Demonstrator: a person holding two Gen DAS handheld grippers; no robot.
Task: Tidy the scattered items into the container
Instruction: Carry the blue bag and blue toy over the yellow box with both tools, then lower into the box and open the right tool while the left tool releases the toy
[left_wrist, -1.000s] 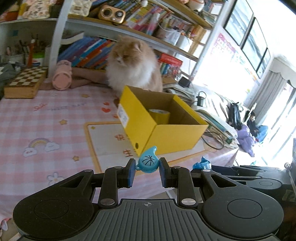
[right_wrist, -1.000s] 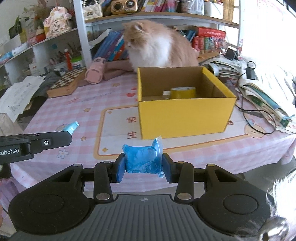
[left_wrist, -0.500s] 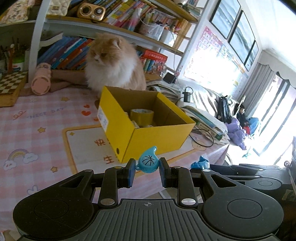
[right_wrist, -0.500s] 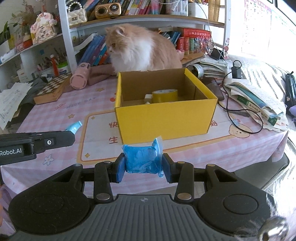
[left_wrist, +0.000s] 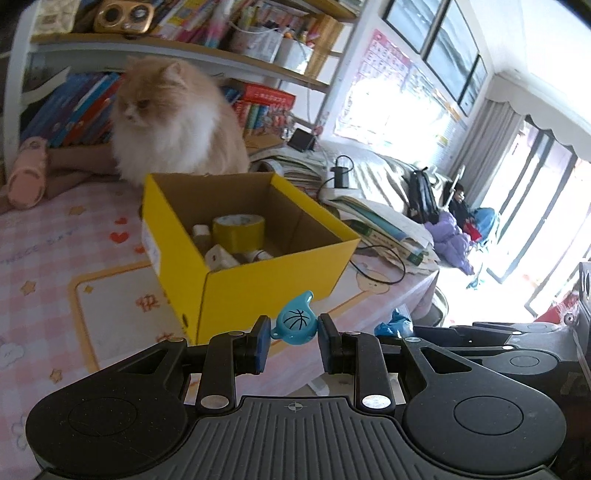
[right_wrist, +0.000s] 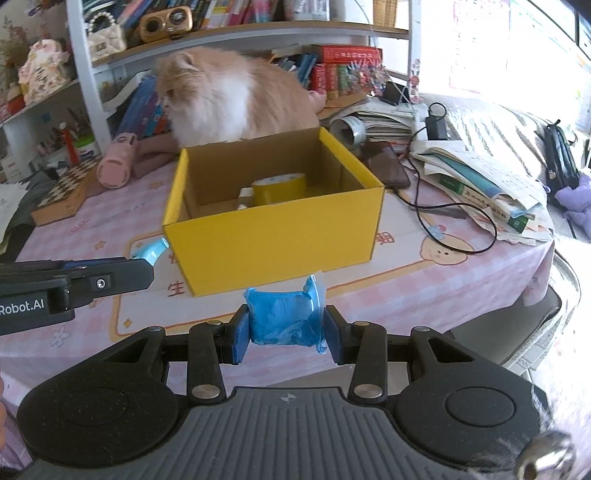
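Now left gripper (left_wrist: 291, 341) fingers clamp a glossy teardrop whistle (left_wrist: 294, 323); right gripper (right_wrist: 285, 338) fingers squeeze a crinkly blue packet (right_wrist: 285, 317).

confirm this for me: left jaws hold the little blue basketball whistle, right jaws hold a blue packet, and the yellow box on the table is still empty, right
Not quite: the yellow box is not empty. The left wrist view shows a roll of yellow tape and some small white items inside. The rest holds: the left gripper holds the blue basketball whistle, the right gripper the blue packet.
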